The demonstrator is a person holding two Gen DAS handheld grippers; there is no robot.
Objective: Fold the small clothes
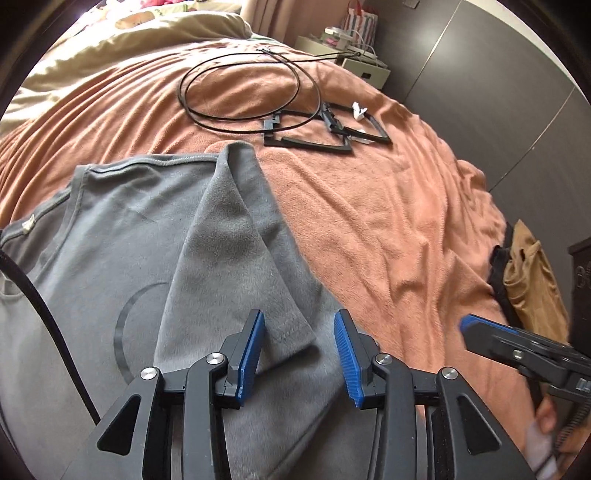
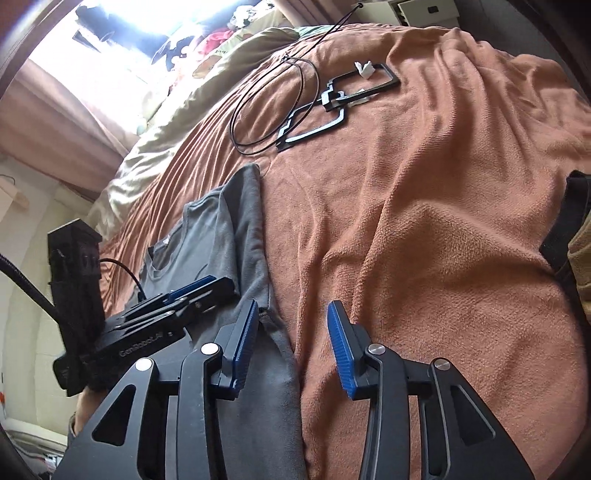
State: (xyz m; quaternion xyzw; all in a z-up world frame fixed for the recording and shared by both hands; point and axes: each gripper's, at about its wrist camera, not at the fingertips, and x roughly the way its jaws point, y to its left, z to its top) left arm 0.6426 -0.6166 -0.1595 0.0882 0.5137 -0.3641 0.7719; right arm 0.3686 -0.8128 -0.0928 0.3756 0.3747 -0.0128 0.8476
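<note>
- Folding the grey T-shirt [image 1: 122, 236] looks part done: in the left wrist view one side panel with its sleeve is turned in over the body, making a long ridge from the bottom centre to the upper middle of the frame.
- Nearest the lens, the left gripper [image 1: 299, 354] has its blue pads spread wide with nothing between them; it hovers above the turned-in sleeve hem, and I cannot tell whether it touches the cloth.
- The right gripper [image 2: 291, 343] is likewise wide apart and empty, at the bottom centre of its own view, straddling the shirt's folded edge and the bare orange blanket [image 2: 424, 240].
- To do the step well, I judge each tool should close on the full doubled thickness at the folded edge, not on the top layer alone, and both should lift together so the ridge stays straight.
- The soft, wrinkled blanket may drag on the cloth, so a clean lift would serve better than a slide.
- The shirt lies in the lower left of both views, its neckline towards the left edge.
- Farther off, in the upper middle, a looped black cable [image 1: 240, 88] and flat black frames [image 1: 325, 129] rest on the blanket, well apart from the shirt.
- As to containers: a striped gift bag [image 1: 360, 20] stands at the top of the left wrist view beyond the bed; its contents are hidden.
- A tan bag [image 1: 532, 280] hangs at the right edge; what it holds cannot be seen.
</note>
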